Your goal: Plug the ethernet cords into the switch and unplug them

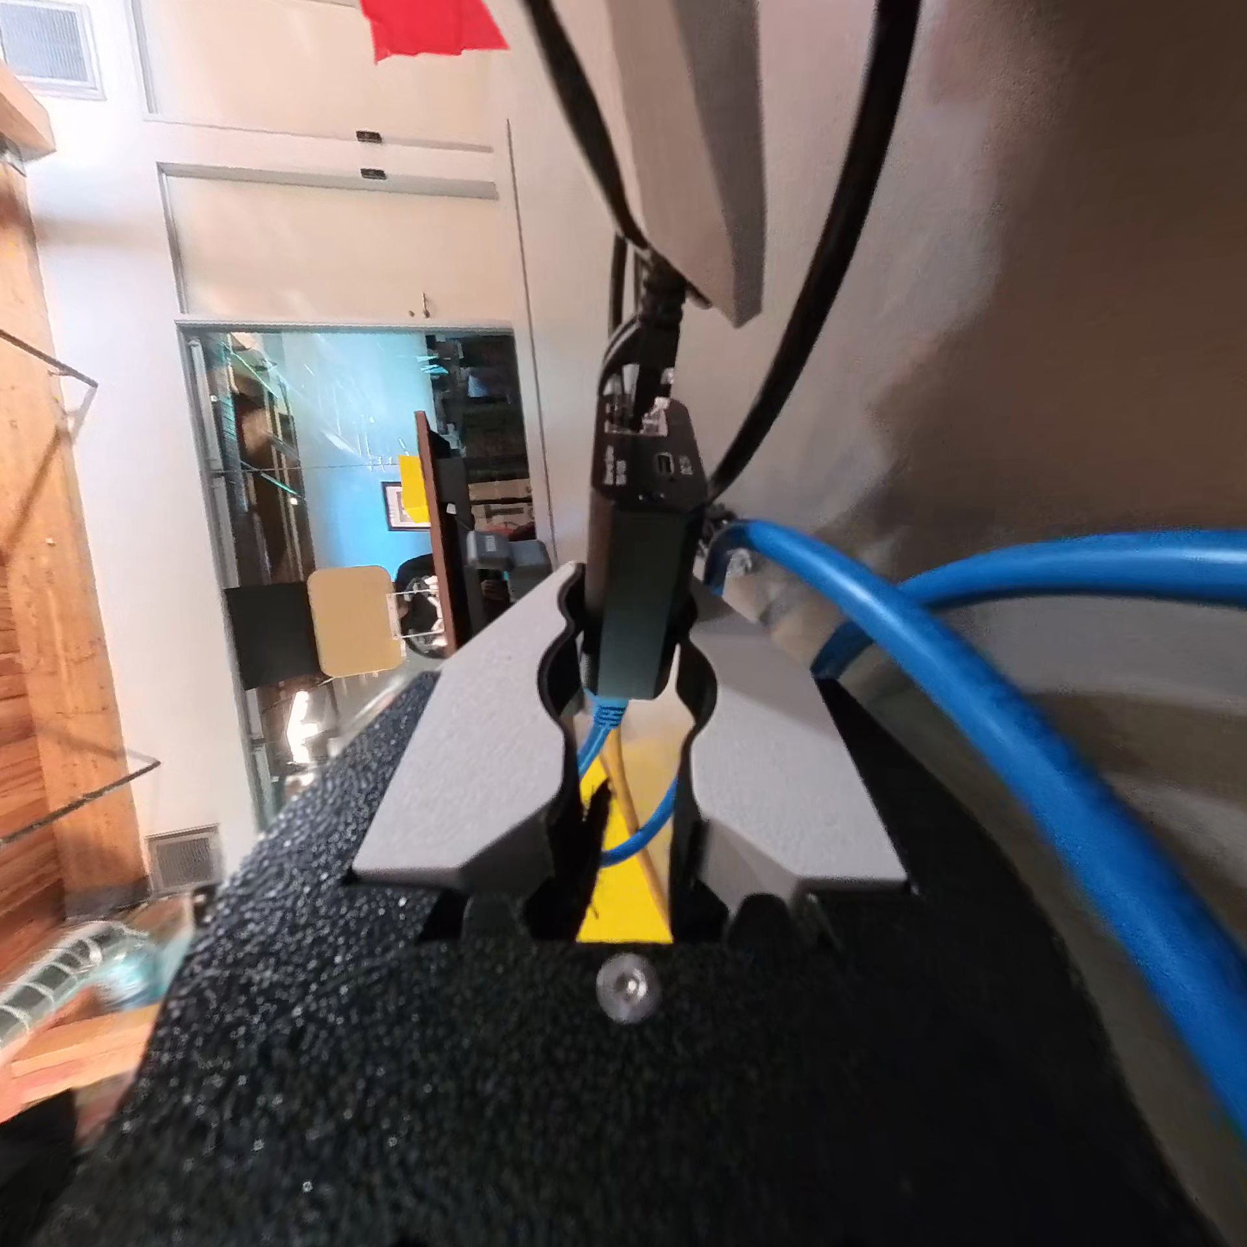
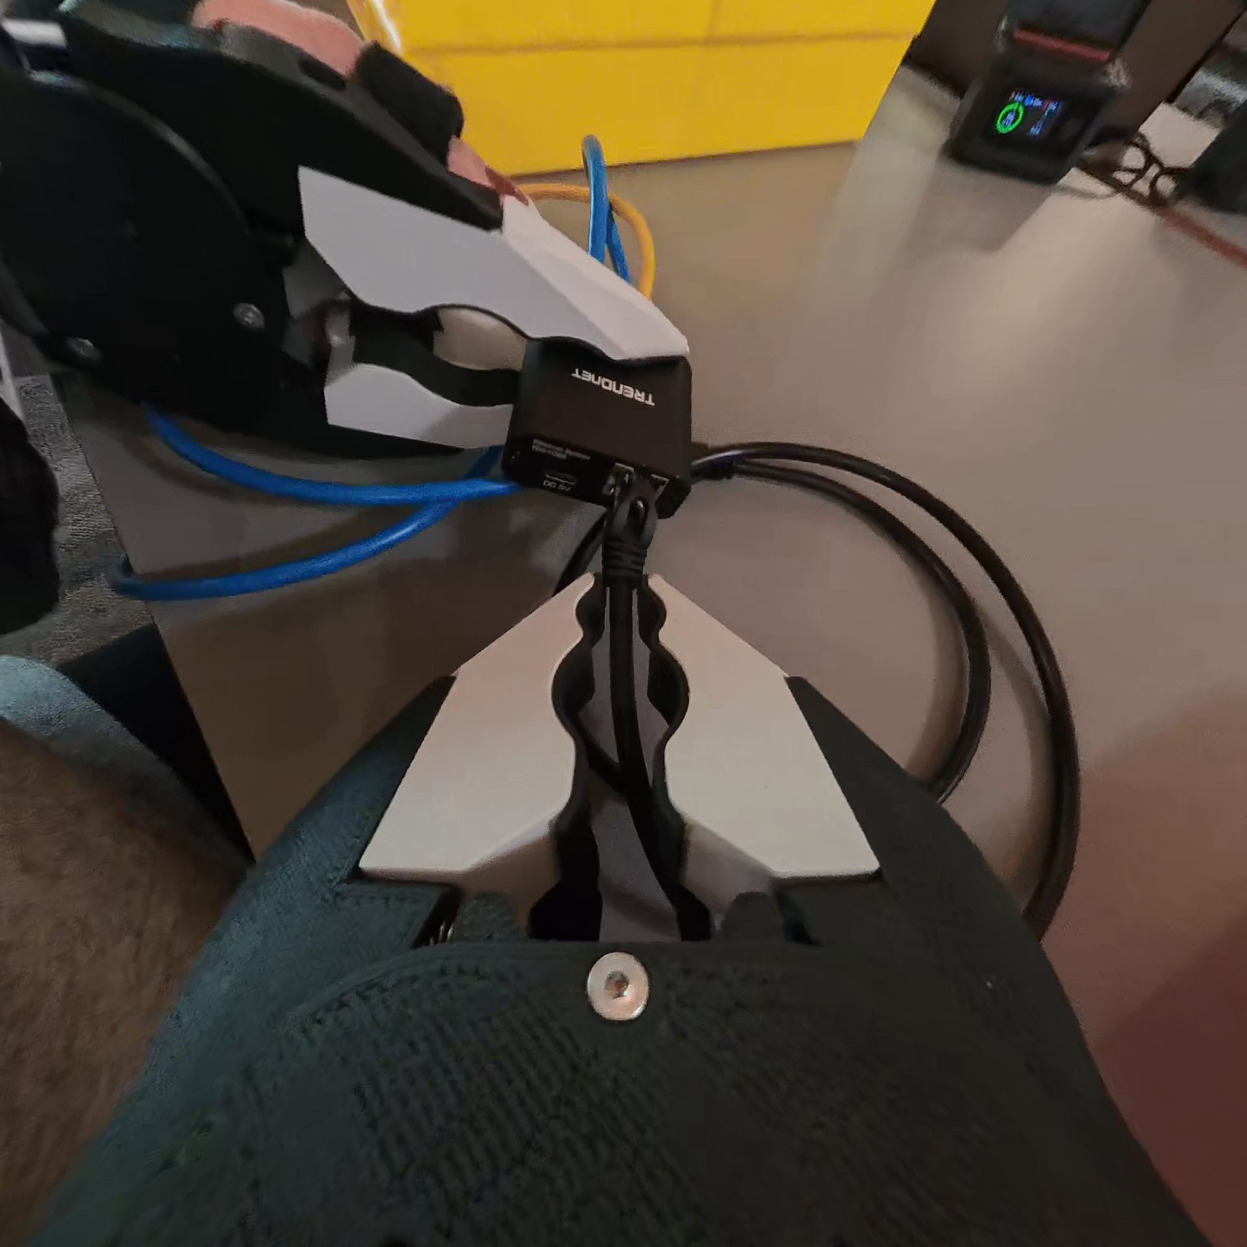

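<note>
- The left gripper (image 1: 631, 631) is clamped on the small black switch (image 2: 600, 422), its grey fingers (image 2: 472, 270) pressing the box from both sides; the switch is held up above the grey worktop (image 2: 877, 337).
- The right gripper (image 2: 624, 594) is closed on a black cord (image 2: 624, 675), gripping it just behind its plug (image 2: 631, 533).
- That plug sits in a port on the switch's near face, and the cord runs back between the right gripper's fingers.
- Two more black cords (image 2: 972, 607) leave the switch's right side and loop across the worktop.
- Blue cords (image 2: 324, 489) come off the left side of the switch and sag below the left gripper.
- Another blue cord and a yellow cord (image 2: 644, 229) rise behind the switch, in front of a yellow box (image 2: 675, 74).
- A small dark device with a lit screen (image 2: 1026, 115) stands well apart at the far right of the worktop.
</note>
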`<state>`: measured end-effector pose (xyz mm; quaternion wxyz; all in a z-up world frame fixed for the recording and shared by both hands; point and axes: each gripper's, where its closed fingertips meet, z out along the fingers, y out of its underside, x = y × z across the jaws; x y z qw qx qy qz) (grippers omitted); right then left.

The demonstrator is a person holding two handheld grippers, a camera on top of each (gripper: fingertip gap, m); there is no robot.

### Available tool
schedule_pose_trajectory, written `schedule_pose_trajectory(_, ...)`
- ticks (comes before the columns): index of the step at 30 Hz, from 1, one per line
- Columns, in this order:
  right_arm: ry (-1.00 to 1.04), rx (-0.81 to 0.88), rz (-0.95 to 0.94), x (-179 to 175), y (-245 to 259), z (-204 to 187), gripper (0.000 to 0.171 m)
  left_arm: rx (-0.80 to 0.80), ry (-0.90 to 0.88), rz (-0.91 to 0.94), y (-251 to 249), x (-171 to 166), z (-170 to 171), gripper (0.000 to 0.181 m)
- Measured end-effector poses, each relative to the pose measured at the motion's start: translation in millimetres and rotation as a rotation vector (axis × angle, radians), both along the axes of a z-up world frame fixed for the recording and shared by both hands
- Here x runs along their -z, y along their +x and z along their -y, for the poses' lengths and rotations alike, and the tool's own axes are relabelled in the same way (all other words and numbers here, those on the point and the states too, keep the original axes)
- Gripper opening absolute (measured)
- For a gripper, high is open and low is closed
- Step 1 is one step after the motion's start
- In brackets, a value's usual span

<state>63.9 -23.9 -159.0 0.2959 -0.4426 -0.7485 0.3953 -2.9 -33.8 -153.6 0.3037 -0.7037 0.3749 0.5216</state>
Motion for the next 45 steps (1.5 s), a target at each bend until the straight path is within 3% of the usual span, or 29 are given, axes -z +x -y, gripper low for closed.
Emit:
schedule_pose_trajectory(1, 0.009, -0.007, -0.006, 0, 0, 1, 0.007, 0.003, -0.001, 0.028, 0, 2, 1, 0.021)
schedule_pose_trajectory(19, 0.086, -0.053, 0.044, 10, 0, -1, 0.005, -0.013, -0.094, -0.024, 10, 14, 6, 0.019)
schedule_pose_trajectory(25, 0.053, 0.004, -0.036, -2, -7, -5, 0.007, -0.039, -0.027, 0.063, 0, 5, 0, 0.022)
schedule_pose_trajectory(27, 0.071, 0.017, -0.162, -19, -8, -5, 0.032, -0.040, 0.022, 0.084, 0, -6, -2, 0.022)
schedule_pose_trajectory(29, 0.187, -0.019, -0.260, -30, -8, 0, 0.056, -0.021, 0.029, 0.049, 4, -9, -1, 0.022)
schedule_pose_trajectory(31, 0.412, -0.053, -0.310, -31, -12, 2, 0.060, 0.025, 0.035, 0.035, 12, -11, -2, 0.022)
schedule_pose_trajectory(34, 0.670, -0.113, -0.364, -31, -17, 10, 0.050, 0.049, 0.076, 0.052, 17, -20, -2, 0.022)
schedule_pose_trajectory(36, 0.761, -0.133, -0.400, -32, -19, 15, 0.033, 0.079, 0.103, 0.079, 21, -24, -1, 0.023)
schedule_pose_trajectory(38, 0.834, -0.121, -0.449, -38, -21, 13, 0.027, 0.096, 0.144, 0.109, 23, -30, 0, 0.025)
schedule_pose_trajectory(39, 0.857, -0.095, -0.465, -43, -22, 9, 0.023, 0.115, 0.195, 0.116, 25, -40, 0, 0.031)
schedule_pose_trajectory(41, 0.849, -0.026, -0.499, -59, -23, -5, 0.021, 0.135, 0.423, 0.147, 28, -82, 3, 0.072)
schedule_pose_trajectory(42, 0.813, 0.014, -0.516, -72, -23, -14, 0.021, 0.140, 0.542, 0.226, 31, -104, 8, 0.081)
schedule_pose_trajectory(45, 0.708, 0.138, -0.557, -113, -21, -49, 0.021, 0.292, 0.894, 0.401, 49, -175, 40, 0.080)
